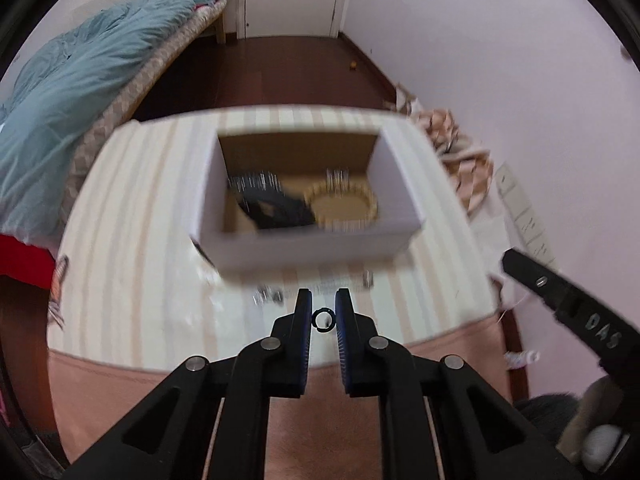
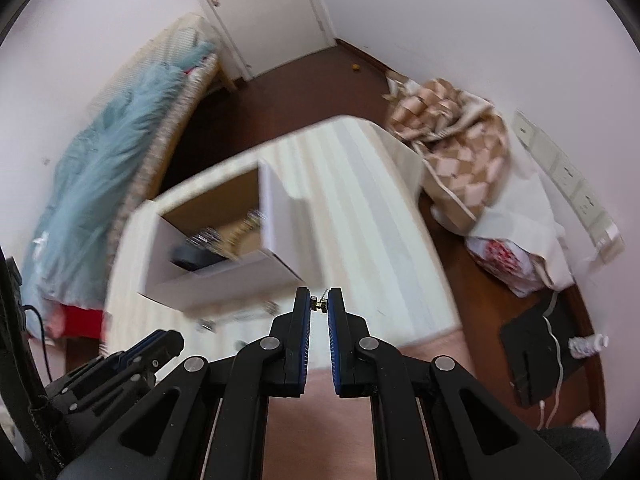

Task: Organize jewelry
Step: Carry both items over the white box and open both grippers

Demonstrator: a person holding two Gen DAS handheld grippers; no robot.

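Note:
My left gripper (image 1: 323, 312) is shut on a small black ring (image 1: 322, 319), held above the table's near edge. My right gripper (image 2: 319, 303) is shut on a small gold earring (image 2: 319, 302), also held above the table. An open white box (image 1: 308, 240) stands on the striped table (image 1: 140, 216); it also shows in the right wrist view (image 2: 224, 280). Inside lie a gold beaded bracelet (image 1: 342, 204), a black band (image 1: 276, 210) and a silvery piece (image 1: 252, 182). Small silvery pieces (image 1: 268, 298) lie on the table in front of the box.
A bed with a teal duvet (image 1: 68, 100) stands to the left. Bags and a checked cloth (image 2: 460, 148) lie on the floor at the right by the wall. A black device with a cable (image 2: 536, 356) lies on the floor at the right.

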